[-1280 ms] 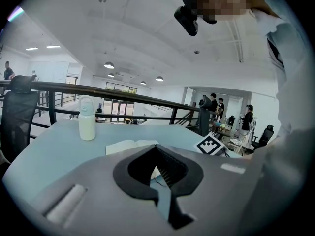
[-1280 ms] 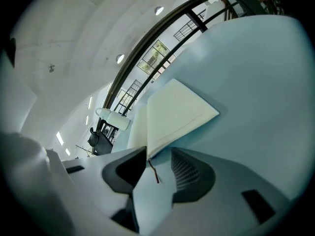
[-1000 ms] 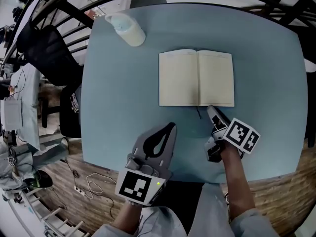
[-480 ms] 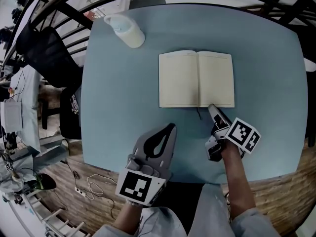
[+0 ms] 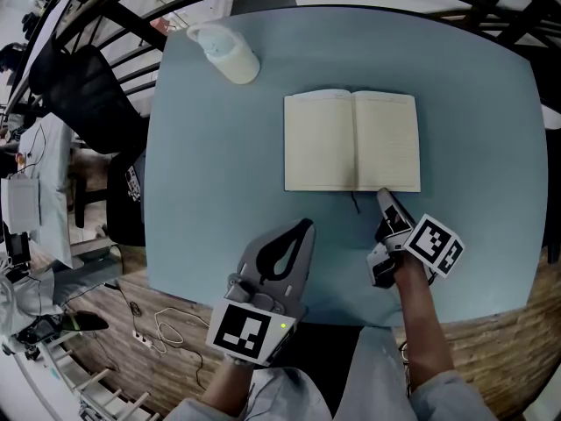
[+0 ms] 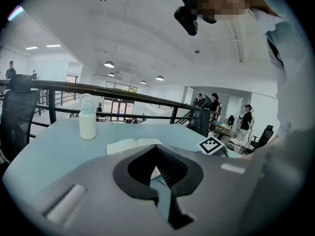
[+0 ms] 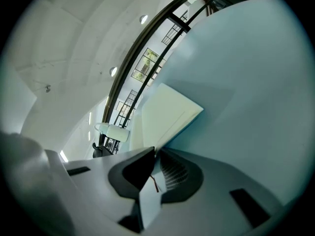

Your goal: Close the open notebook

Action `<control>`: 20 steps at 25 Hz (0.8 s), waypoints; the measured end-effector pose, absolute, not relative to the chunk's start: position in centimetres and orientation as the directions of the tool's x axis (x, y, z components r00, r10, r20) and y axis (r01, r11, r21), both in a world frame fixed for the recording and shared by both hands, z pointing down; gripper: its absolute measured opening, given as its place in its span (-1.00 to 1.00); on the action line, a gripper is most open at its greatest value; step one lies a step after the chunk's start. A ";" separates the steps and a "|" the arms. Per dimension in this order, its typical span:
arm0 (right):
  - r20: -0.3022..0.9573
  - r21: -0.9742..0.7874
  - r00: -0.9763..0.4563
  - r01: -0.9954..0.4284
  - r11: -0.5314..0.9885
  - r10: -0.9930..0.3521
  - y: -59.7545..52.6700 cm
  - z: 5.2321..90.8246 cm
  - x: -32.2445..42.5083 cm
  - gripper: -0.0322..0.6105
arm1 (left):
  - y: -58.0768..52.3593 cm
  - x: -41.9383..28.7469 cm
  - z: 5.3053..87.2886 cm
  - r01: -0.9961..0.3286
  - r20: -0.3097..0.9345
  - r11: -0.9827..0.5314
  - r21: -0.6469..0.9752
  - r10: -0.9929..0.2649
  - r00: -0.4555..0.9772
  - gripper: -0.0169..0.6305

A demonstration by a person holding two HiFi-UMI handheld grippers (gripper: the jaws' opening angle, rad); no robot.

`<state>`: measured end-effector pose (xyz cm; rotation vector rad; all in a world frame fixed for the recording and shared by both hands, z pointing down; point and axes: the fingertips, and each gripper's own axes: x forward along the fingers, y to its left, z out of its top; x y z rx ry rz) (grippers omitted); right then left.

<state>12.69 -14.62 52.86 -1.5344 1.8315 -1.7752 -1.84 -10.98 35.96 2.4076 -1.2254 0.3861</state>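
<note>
- Notebook (image 5: 351,140): we find it lying open and flat, pages up, near the middle of the pale blue surface (image 5: 219,165).
- Right hand-held gripper (image 5: 383,194): we place it at the near edge of the right-hand page. Its jaws are closing, now narrow, with that edge between them.
- Left hand-held gripper (image 5: 305,224): jaws together, nothing between them, apart from the notebook.
- Ribbon (image 5: 354,203): thin, trailing from the spine's near end.
- Bottle (image 5: 226,53): white, upright, at the far left corner.

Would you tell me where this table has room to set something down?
Free: strip between bottle and left gripper, left of the notebook; also right of it. Crowded: the near edge, where the right gripper is closing its fingers on the notebook.
</note>
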 end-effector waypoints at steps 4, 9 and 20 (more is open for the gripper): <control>0.488 -0.826 -0.460 -0.517 -0.223 -0.741 -14.6 52.7 12.7 -0.83 | -10.9 -1.8 36.1 -0.815 0.420 -0.530 0.232 -0.702 0.576 -0.94; 0.466 -0.820 -0.439 -0.540 -0.189 -0.768 -14.6 52.1 12.5 -0.86 | -10.9 -1.7 36.1 -0.813 0.420 -0.531 0.239 -0.699 0.579 -0.94; 0.463 -0.797 -0.419 -0.583 -0.159 -0.782 -14.6 51.4 12.0 -0.87 | -10.6 -2.5 35.8 -0.816 0.409 -0.526 0.240 -0.708 0.576 -0.94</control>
